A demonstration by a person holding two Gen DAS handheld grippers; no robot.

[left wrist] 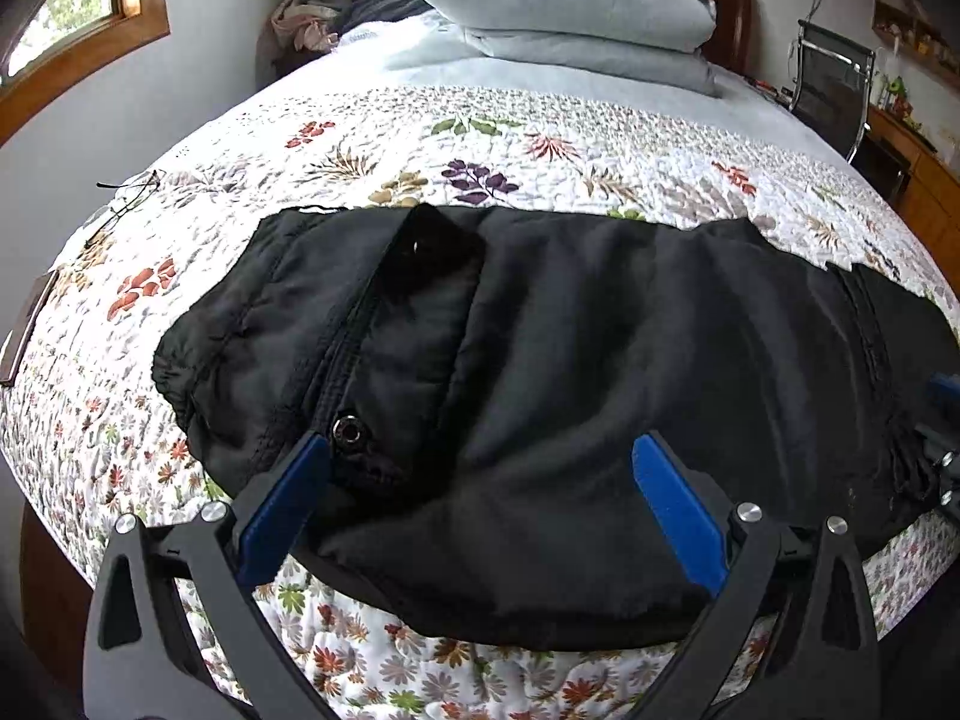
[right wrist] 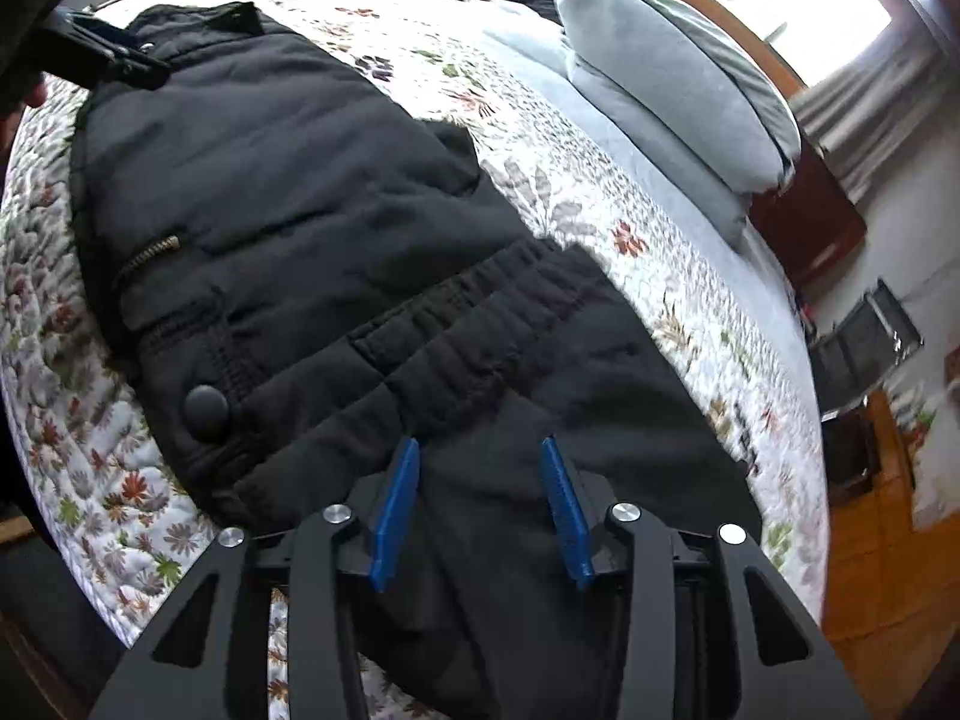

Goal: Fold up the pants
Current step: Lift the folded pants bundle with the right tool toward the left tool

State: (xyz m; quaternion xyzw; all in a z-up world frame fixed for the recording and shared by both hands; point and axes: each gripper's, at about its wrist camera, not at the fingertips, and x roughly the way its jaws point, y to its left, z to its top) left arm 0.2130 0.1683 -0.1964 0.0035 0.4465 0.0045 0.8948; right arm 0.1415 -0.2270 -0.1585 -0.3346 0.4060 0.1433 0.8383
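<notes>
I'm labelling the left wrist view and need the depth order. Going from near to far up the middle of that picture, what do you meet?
Left gripper, jaws apart → black pants → floral quilt → pale blue sheet → stacked folded bedding.

My left gripper: matte black arms with triangular cut-outs, flat blue pads lining inner faces, round silver screw heads at pivots. My right gripper: same black linkage, same cut-outs, ribbed blue pads, four silver screws across the knuckles. Dark frame bars visible behind fingers. No cables or markings seen.
</notes>
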